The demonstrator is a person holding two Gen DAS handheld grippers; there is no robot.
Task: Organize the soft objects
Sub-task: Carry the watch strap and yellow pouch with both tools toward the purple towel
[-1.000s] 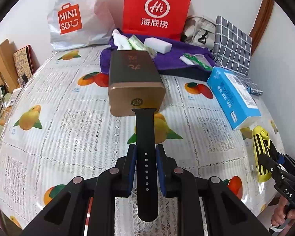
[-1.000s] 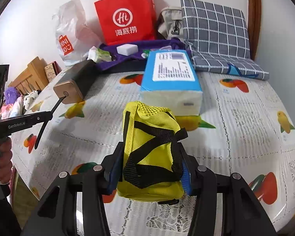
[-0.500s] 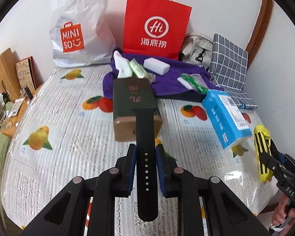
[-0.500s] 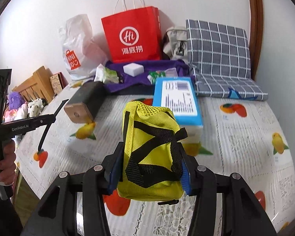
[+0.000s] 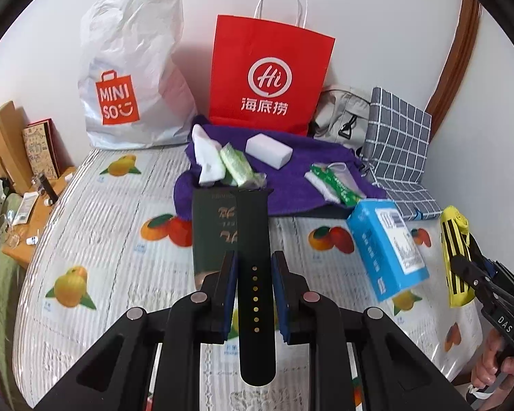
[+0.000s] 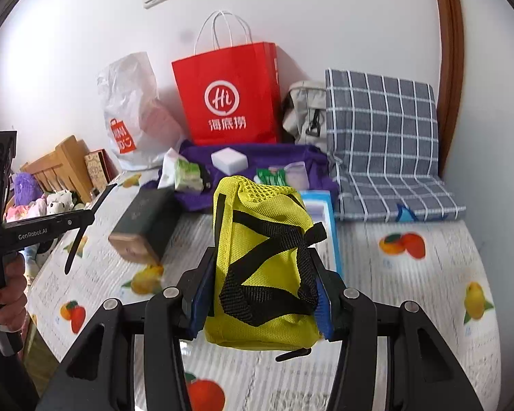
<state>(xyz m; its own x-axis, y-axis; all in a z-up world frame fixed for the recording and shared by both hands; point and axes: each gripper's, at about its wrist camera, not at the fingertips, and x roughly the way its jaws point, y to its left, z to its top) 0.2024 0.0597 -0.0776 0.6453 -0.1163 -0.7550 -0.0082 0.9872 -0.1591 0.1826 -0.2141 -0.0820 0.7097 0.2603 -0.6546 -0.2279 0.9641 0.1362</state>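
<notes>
The left tongs are clamped on a black watch strap, which runs lengthwise between the blue pads with its row of small holes facing up and its far end reaching out over a dark green box that lies on the worktop, a surface covered in a white lace-patterned cloth printed with fruit. The right tongs are clamped on a yellow mesh-topped pouch criss-crossed with black webbing, pinched at both sides and held clear above the cloth. In the left wrist view the same pouch shows at the right edge, gripped by the other tool with a hand beneath it; in the right wrist view the strap dangles from the left tool at the left edge, with a hand on its handle. A blue tissue pack lies on the worktop between the box and the pouch. Behind these spreads a purple towel carrying a white sponge block, a green packet and another green-and-white packet. Against the wall stand a white Miniso plastic bag and a red paper bag, with a grey bag and a grey checked cushion to their right.
</notes>
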